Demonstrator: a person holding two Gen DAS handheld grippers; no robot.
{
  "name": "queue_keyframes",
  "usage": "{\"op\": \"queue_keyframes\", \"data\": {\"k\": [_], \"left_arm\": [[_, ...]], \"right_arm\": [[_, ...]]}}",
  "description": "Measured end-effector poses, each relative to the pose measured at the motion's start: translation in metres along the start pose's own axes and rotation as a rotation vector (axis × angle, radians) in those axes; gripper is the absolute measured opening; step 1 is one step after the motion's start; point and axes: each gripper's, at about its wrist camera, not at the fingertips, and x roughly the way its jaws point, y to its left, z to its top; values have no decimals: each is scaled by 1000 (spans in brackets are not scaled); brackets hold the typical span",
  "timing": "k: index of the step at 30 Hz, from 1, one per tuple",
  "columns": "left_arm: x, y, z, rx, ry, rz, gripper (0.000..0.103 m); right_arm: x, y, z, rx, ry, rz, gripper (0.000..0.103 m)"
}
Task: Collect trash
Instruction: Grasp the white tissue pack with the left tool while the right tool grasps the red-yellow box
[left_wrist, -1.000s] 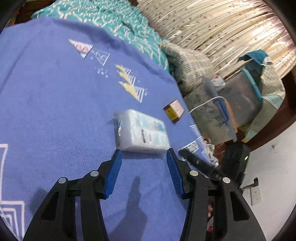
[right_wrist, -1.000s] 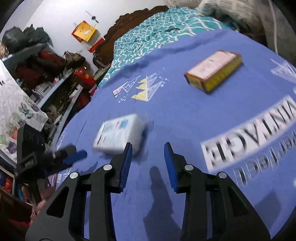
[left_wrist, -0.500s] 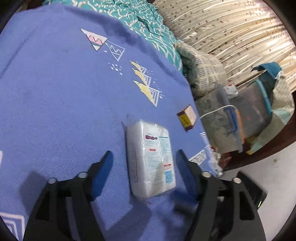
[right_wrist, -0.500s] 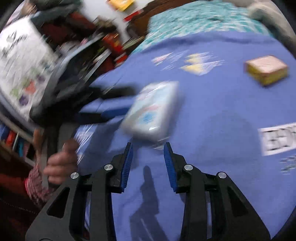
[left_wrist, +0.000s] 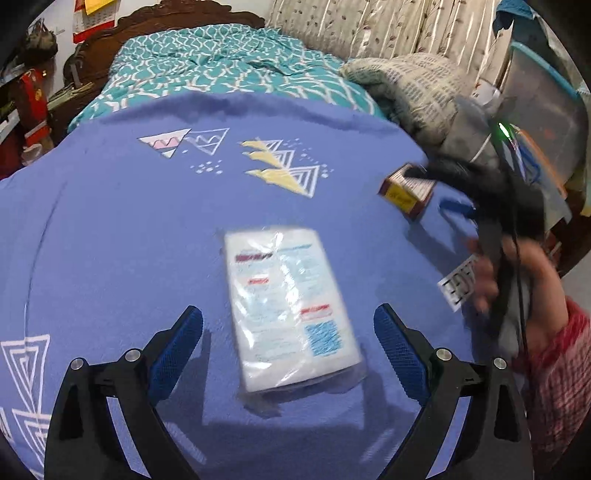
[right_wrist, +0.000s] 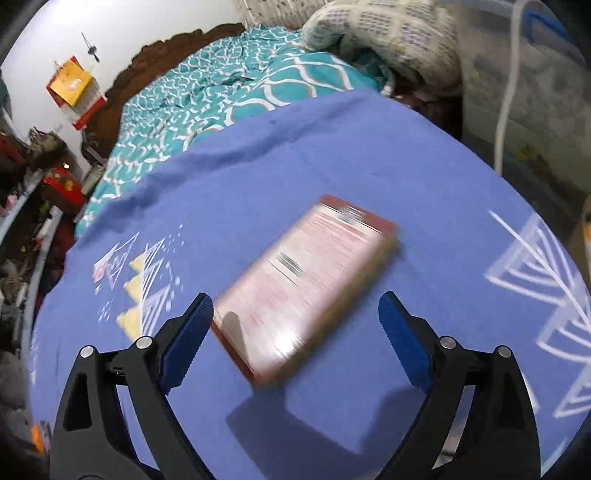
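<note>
Slippage is the chief risk: the left tool stands wide apart astride a soft white packet in glossy clear film lying flat mid-surface on the blue printed cloth, and loose film may slide or crumple under the ribbed blue pads. The right tool, equally wide and empty, straddles a rigid red-edged cardboard box lying skewed toward the cloth's right edge. Closing on that skew could pinch its corners and twist it free.

On the bedspread, the wrapped pack lies left of the carton, well apart.
</note>
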Motion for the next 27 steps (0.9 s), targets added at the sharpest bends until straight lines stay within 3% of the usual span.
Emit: {"op": "queue_keyframes", "data": {"k": [2,3,5,6,8,9,11,15,21,22,24,27], "left_arm": [[3,4,-3,-13,8,15,90],[4,5,-5,-15,11,21,90],[4,7,-8,-16,8,24,87],[3,7,-9,-12,7,13,83],[2,4,-10,3,4,-29,62],[1,1,-11,13,2,-40,61],[-1,-6,-13,35,-12,-27,59],[-3,-15,-18,38,16,-143,59],[-4,-64,-34,149,55,-288,59],[-4,-74,-36,170,61,-298,59],[-1,-89,-40,205,75,-302,61],[5,-108,-44,243,92,-258,65]], "right_arm": [[20,15,8,-12,19,-41,97],[21,23,-4,-43,9,-86,97],[30,38,-11,-129,20,-160,90],[27,40,-18,-168,19,-161,81],[15,41,-31,-236,18,-97,69],[7,37,-40,-260,27,-68,68],[-16,23,-65,-287,40,18,68],[-74,-7,-132,-353,28,108,68],[-137,-84,-186,-298,-52,30,70],[-143,-94,-191,-279,-65,5,71],[-147,-109,-195,-247,-82,-25,85],[-154,-119,-202,-217,-108,-47,88]]}}
